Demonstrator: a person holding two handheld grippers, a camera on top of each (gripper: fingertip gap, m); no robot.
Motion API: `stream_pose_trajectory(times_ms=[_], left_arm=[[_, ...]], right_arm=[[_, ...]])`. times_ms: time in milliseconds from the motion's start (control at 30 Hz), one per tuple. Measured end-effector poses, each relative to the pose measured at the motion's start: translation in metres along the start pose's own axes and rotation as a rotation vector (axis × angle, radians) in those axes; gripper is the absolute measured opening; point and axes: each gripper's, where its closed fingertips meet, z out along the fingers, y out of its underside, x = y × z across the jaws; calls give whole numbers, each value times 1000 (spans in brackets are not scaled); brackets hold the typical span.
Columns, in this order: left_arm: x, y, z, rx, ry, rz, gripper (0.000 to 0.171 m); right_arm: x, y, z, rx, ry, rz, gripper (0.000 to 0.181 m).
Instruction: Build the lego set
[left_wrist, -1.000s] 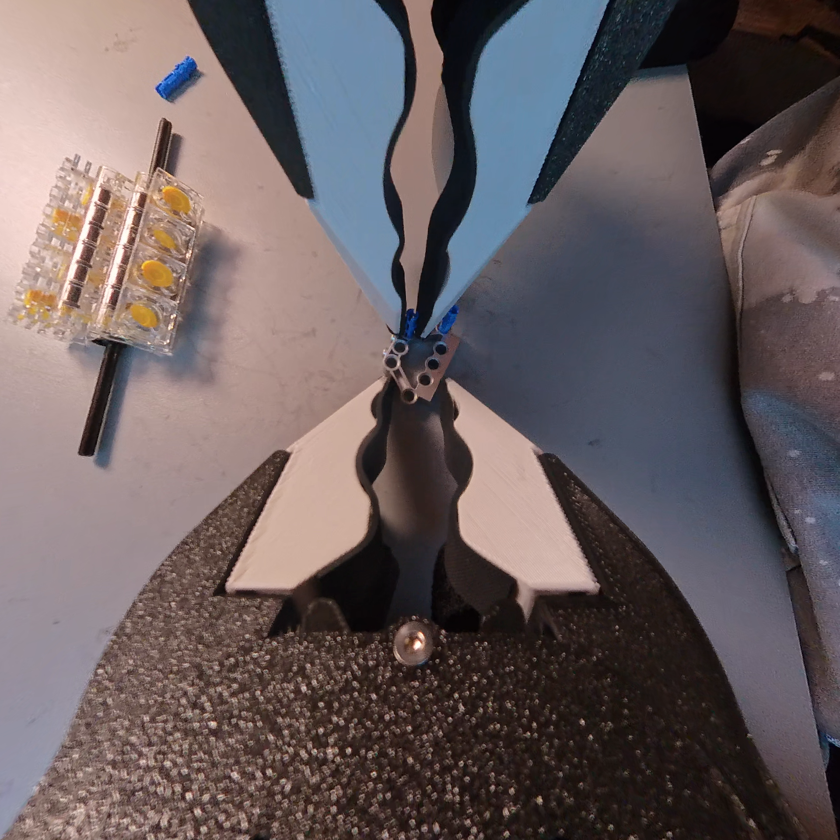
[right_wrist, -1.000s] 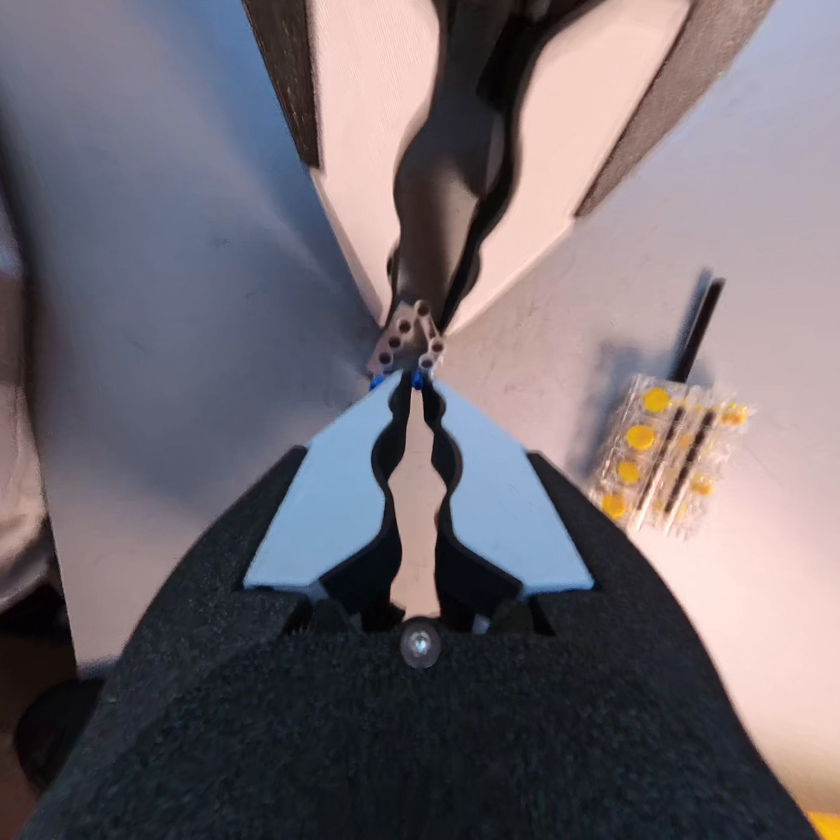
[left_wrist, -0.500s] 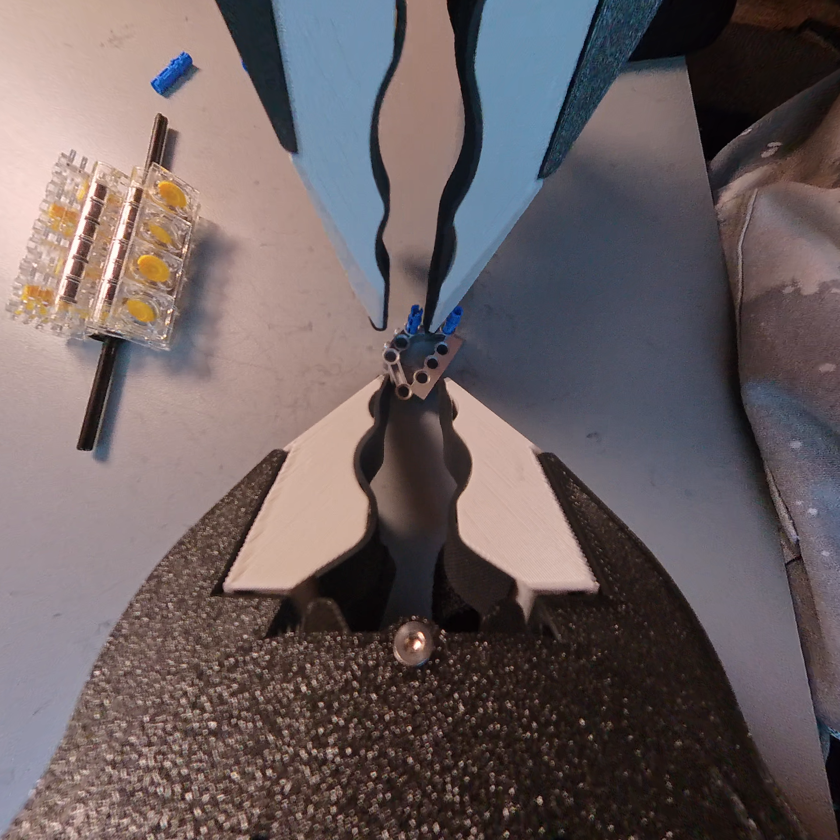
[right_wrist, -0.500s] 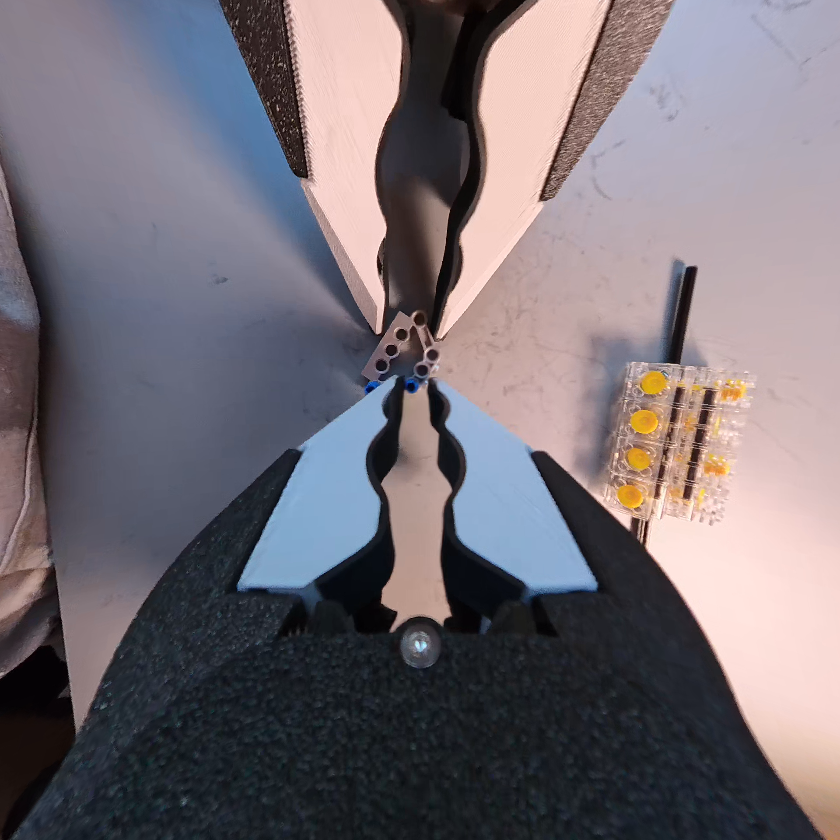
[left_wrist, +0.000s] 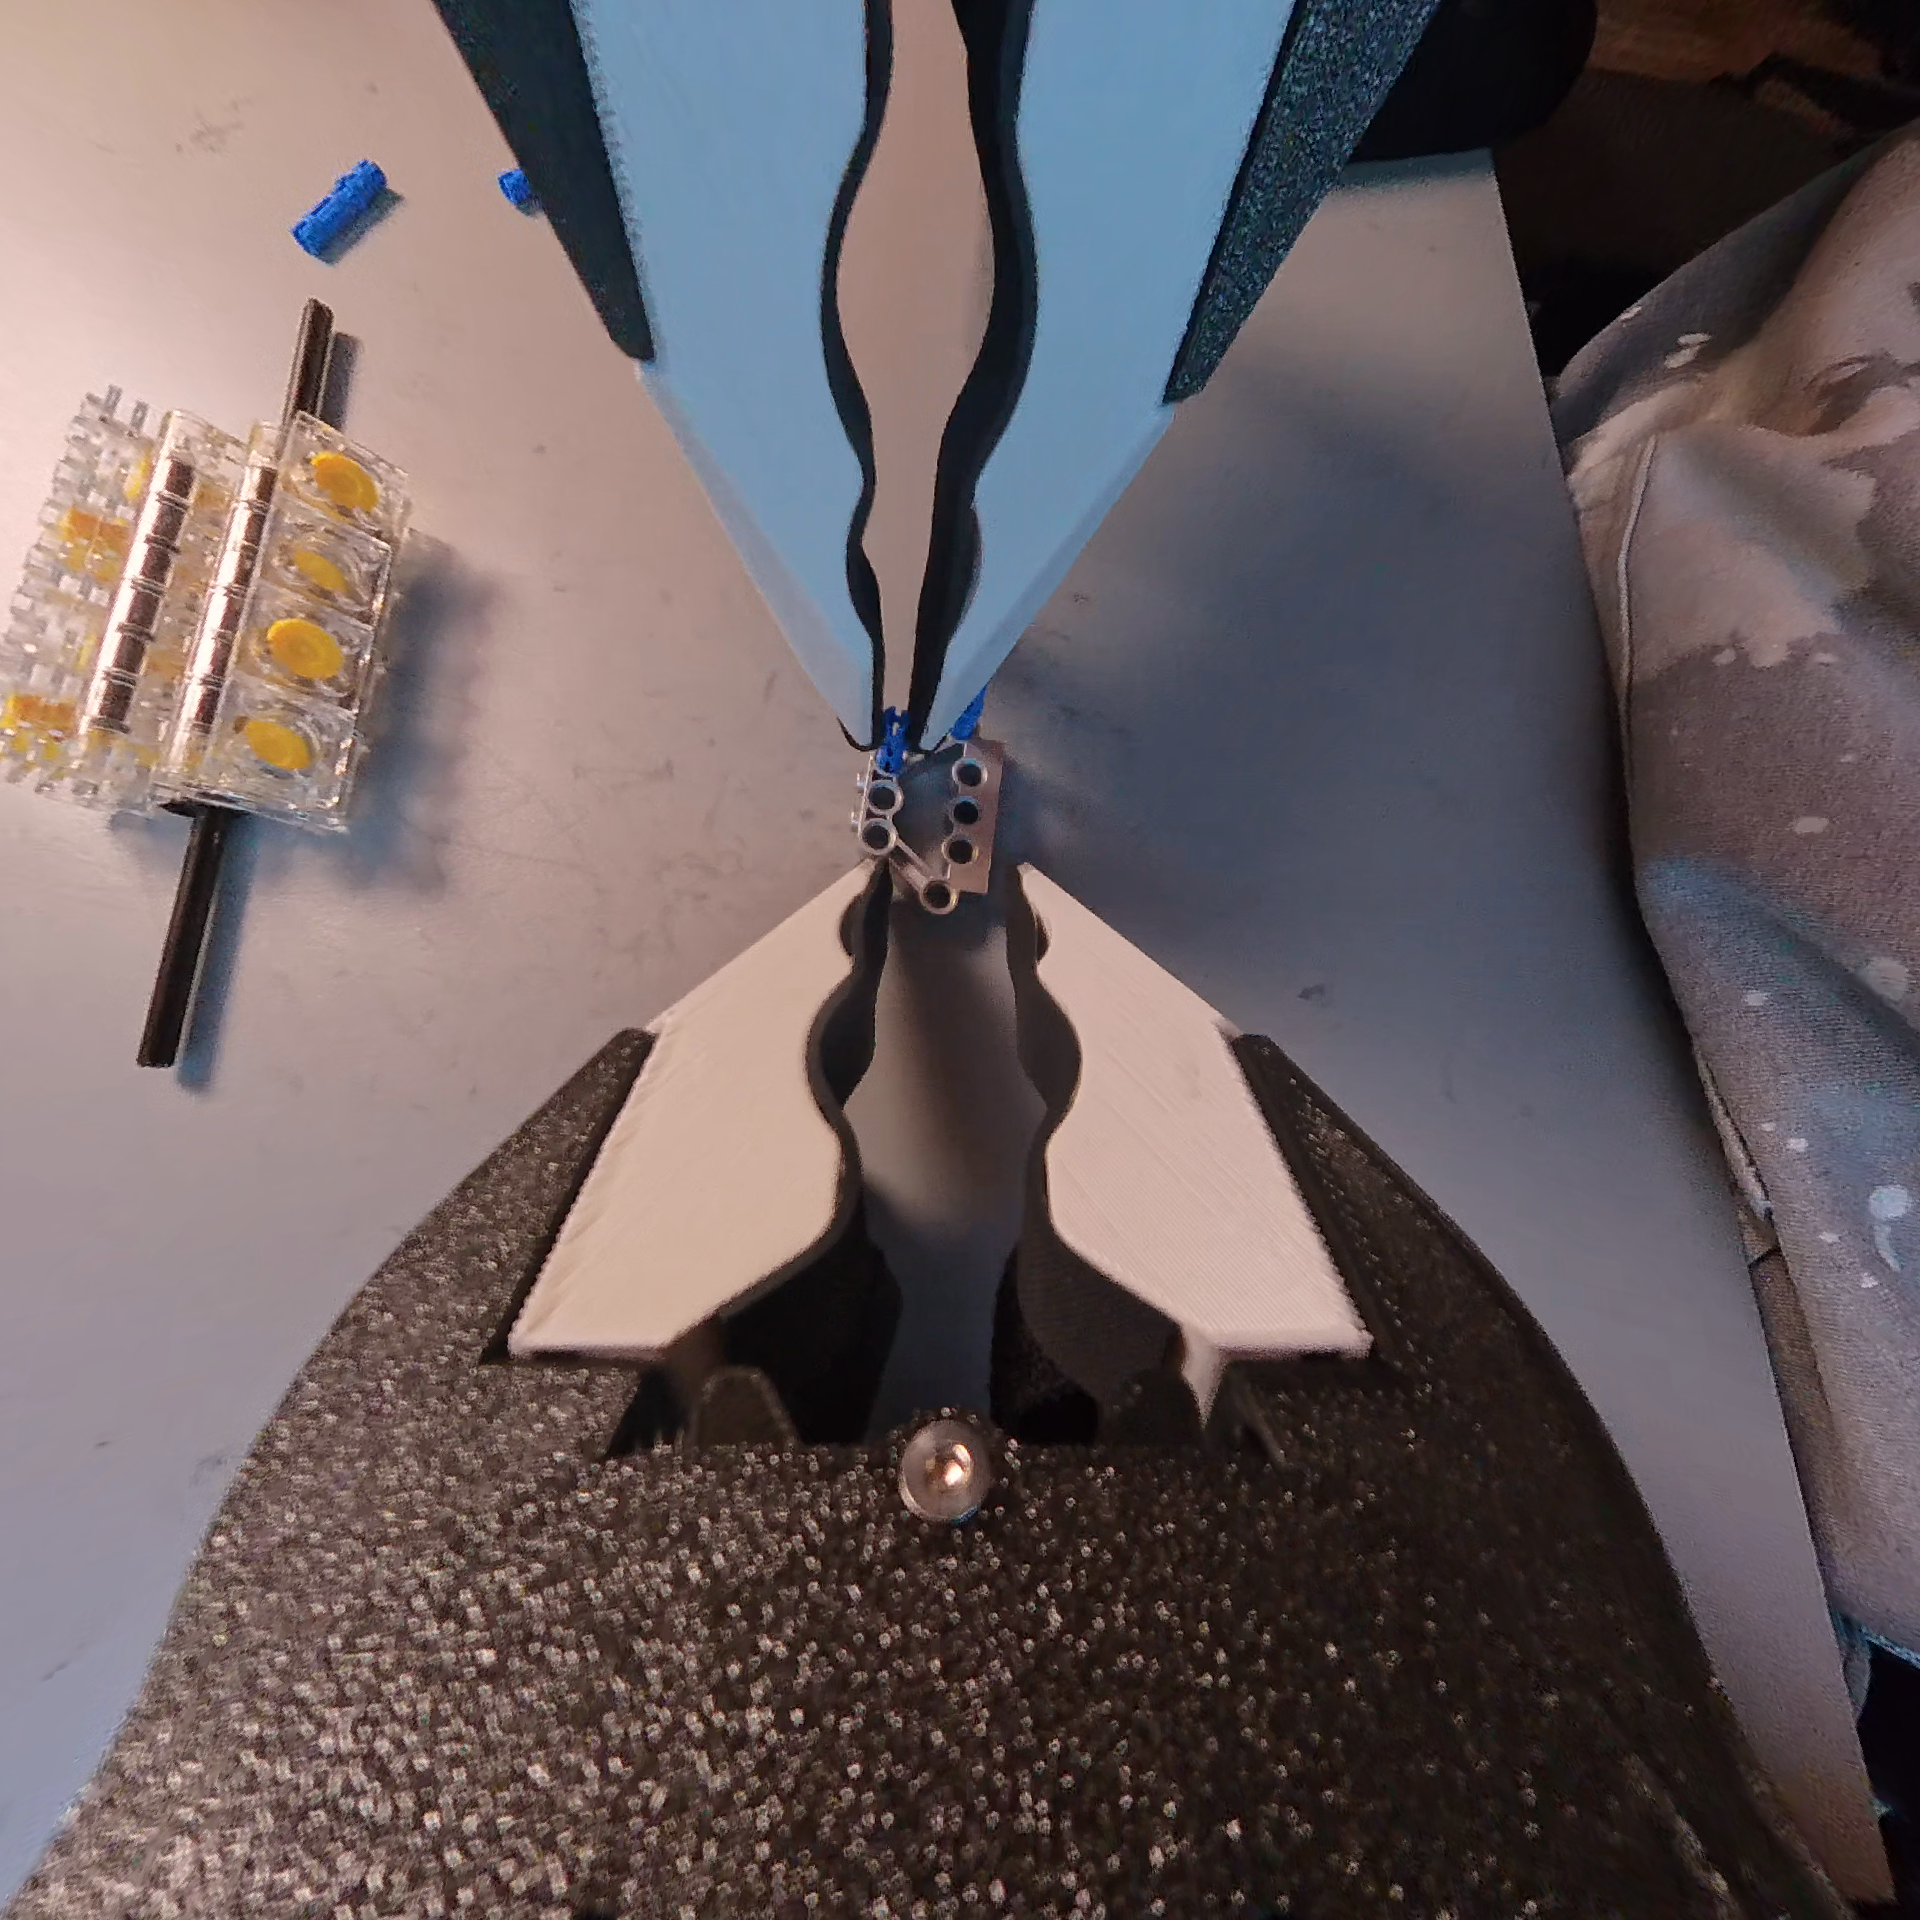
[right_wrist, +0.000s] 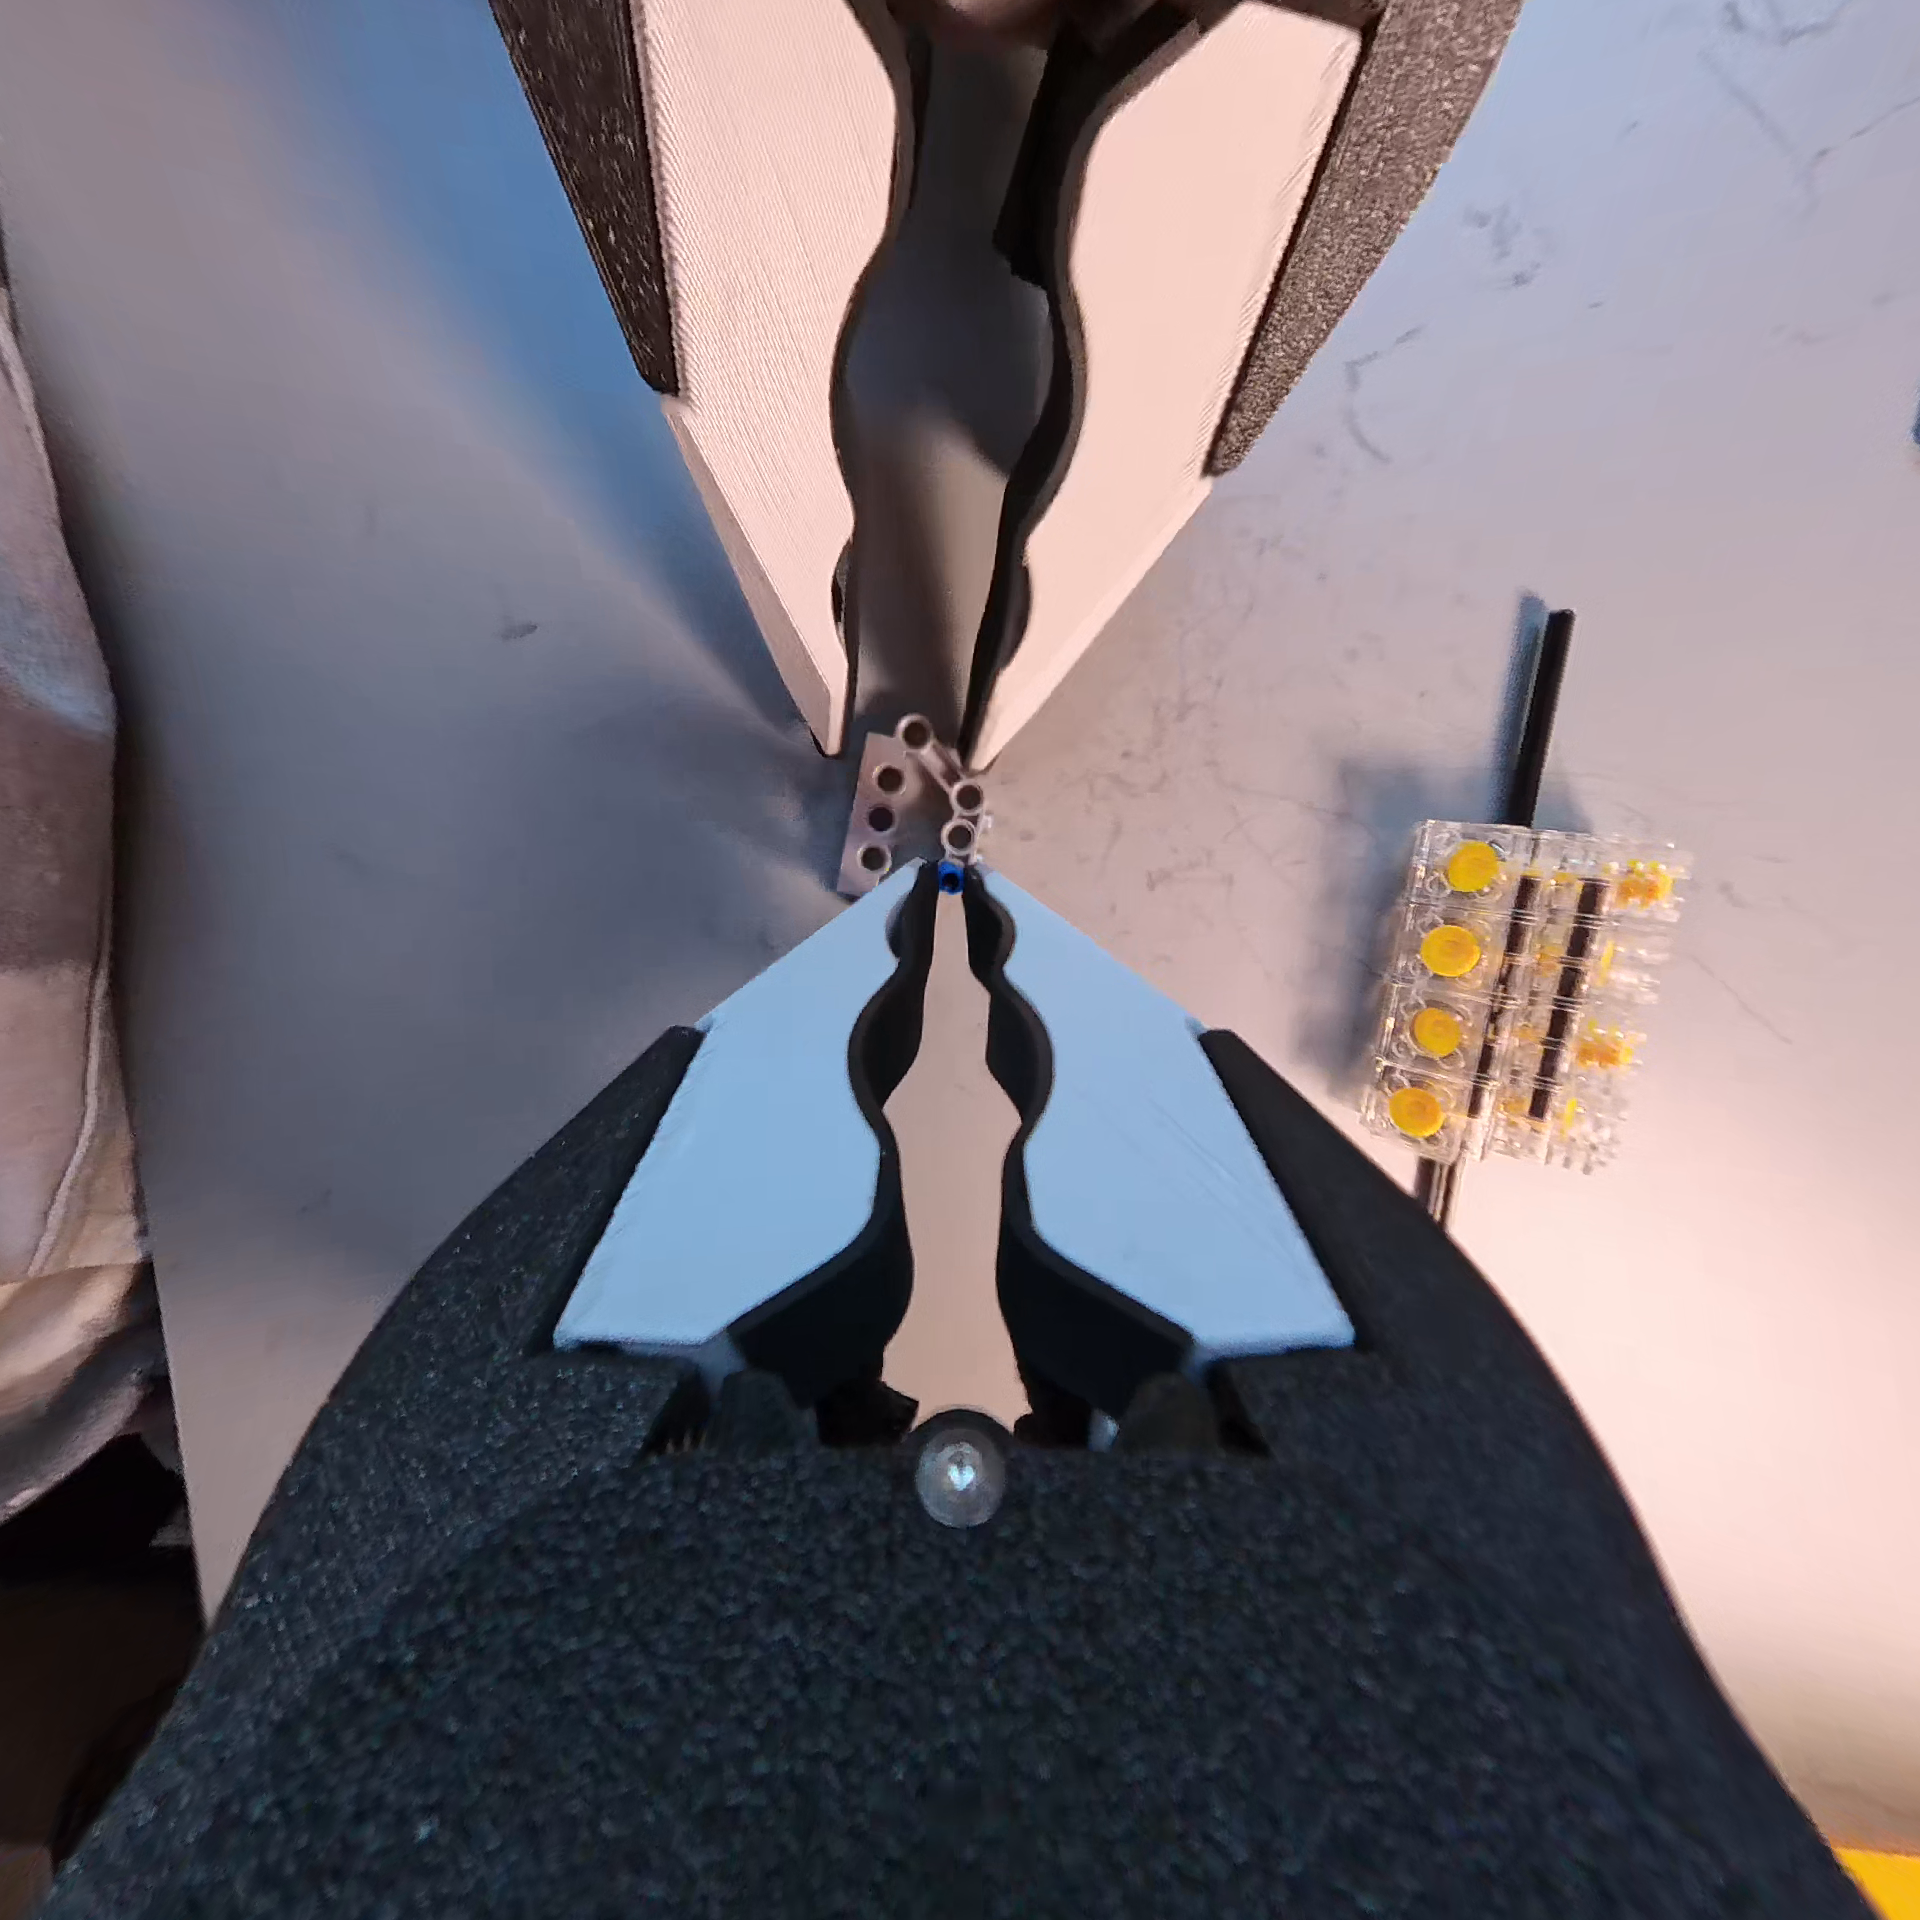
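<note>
My left gripper (left_wrist: 945, 883), with grey fingers, is shut on a small grey plate with holes (left_wrist: 971, 821), held just above the grey table (left_wrist: 468, 1039). Two blue pins stick out of the plate's far edge. My right gripper (right_wrist: 943, 881), with pale blue fingers, meets it tip to tip and is shut on one blue pin (right_wrist: 948, 879). In the left wrist view the right gripper (left_wrist: 904, 736) comes down from the top onto that pin (left_wrist: 890, 750); the second pin (left_wrist: 968, 717) stands just outside its finger. The right wrist view shows the left gripper (right_wrist: 904, 748) and the plate (right_wrist: 883, 821).
A clear block assembly with yellow discs (left_wrist: 197, 623) lies on a black axle (left_wrist: 187, 935); it also shows in the right wrist view (right_wrist: 1517, 997). Two loose blue pins (left_wrist: 343, 208) lie beyond it. Grey cloth (left_wrist: 1766, 727) hangs past the table's edge. Left and right tips are no more than a few centimetres apart. Left tips and right tips are each some 11 cm from the black axle (left_wrist: 187, 935). Look for it in the right wrist view (right_wrist: 1537, 714) too.
The right gripper's fingers parted a little half a second ago and have closed again on one blue pin. The grey plate has turned slightly in the left gripper.
</note>
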Motion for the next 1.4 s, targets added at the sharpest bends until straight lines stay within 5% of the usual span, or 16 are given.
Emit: stream_pose_trajectory(times_ms=[567, 733, 900, 1000, 1133, 1400], left_arm=[[-2, -1, 6, -6, -34, 17, 26], [-4, -1, 6, -14, -50, -1, 23], [4, 1, 5, -29, -5, -10, 29], [11, 3, 3, -35, 35, -6, 28], [6, -2, -4, 13, 35, -26, 28], [-26, -34, -22, 243, -91, -88, 28]], right_arm=[[0, -2, 0, -44, 36, -97, 3], [37, -4, -62, 253, 167, 130, 28], [87, 76, -119, 276, 432, 356, 27], [81, 116, -104, 242, 377, 483, 26], [65, 134, -67, 169, 341, 503, 22], [64, 124, -52, 213, 346, 430, 0]])
